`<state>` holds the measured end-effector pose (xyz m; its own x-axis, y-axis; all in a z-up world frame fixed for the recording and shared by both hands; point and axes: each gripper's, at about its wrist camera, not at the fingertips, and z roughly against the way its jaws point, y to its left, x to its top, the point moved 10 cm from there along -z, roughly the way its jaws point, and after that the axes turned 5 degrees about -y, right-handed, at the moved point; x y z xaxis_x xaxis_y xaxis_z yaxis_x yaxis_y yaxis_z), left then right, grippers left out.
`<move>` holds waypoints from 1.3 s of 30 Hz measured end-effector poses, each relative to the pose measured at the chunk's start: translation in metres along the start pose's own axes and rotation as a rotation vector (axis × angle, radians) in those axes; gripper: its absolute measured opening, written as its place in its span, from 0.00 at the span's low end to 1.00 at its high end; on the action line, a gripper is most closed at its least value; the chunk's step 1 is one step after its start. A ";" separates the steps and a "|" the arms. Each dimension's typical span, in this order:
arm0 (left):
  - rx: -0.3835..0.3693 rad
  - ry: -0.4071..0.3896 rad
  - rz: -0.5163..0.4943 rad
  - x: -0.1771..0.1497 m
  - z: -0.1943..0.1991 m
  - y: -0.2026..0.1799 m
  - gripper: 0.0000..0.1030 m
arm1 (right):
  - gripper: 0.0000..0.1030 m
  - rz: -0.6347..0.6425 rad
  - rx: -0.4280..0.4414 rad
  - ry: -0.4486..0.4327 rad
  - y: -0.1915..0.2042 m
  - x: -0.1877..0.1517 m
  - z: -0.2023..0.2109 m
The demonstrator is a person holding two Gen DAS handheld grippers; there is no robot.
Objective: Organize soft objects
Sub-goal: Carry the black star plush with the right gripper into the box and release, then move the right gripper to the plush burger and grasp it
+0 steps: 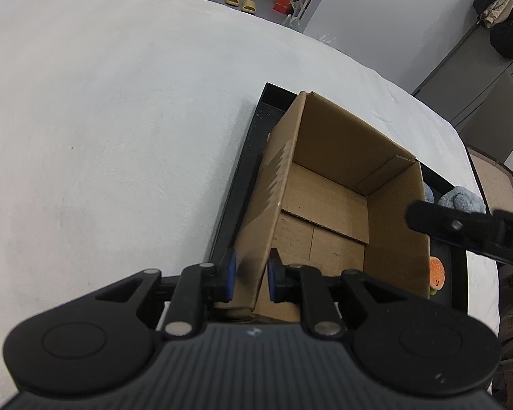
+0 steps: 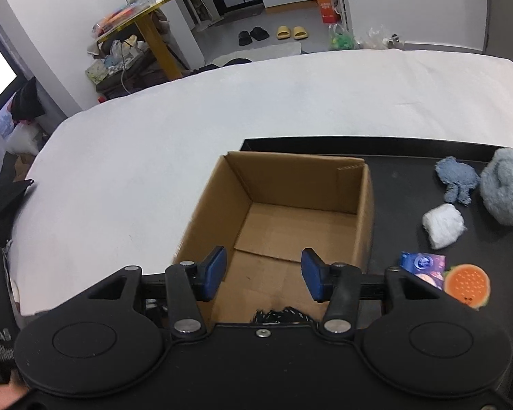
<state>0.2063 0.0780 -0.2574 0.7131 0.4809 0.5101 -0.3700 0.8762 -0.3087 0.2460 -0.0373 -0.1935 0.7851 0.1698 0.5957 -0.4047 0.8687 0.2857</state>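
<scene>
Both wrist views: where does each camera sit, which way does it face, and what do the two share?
Left wrist: on the left tongs, facing down over the box's left wall, which stands between its blue pads; the right tongs enter at right.
Right wrist: on the right tongs, open above the box's near edge; a hand shows bottom left.
Shared: box, black tray, burger toy, white cloth.

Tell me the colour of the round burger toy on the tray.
Orange, with a green rim: burger toy, clearest in the right wrist view.
</scene>
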 end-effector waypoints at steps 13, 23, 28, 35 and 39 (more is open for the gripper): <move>0.044 -0.017 -0.026 0.004 0.003 0.002 0.52 | 0.71 0.049 -0.027 -0.021 -0.033 0.004 0.035; 0.085 -0.072 -0.087 0.005 0.012 -0.013 0.66 | 0.75 0.078 -0.047 0.000 -0.080 -0.012 0.042; 0.121 -0.084 -0.122 0.005 0.014 -0.021 0.68 | 0.75 0.066 -0.052 -0.005 -0.104 -0.016 0.041; 0.161 -0.080 -0.184 0.008 0.012 -0.033 0.68 | 0.77 0.008 -0.039 -0.024 -0.132 -0.023 0.034; 0.184 -0.071 -0.238 0.010 0.008 -0.040 0.68 | 0.78 -0.066 -0.045 -0.004 -0.152 -0.034 0.027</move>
<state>0.2235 0.0483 -0.2331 0.7519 0.2566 0.6073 -0.3037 0.9524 -0.0263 0.2687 -0.1876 -0.2370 0.8073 0.1099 0.5798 -0.3308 0.8979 0.2905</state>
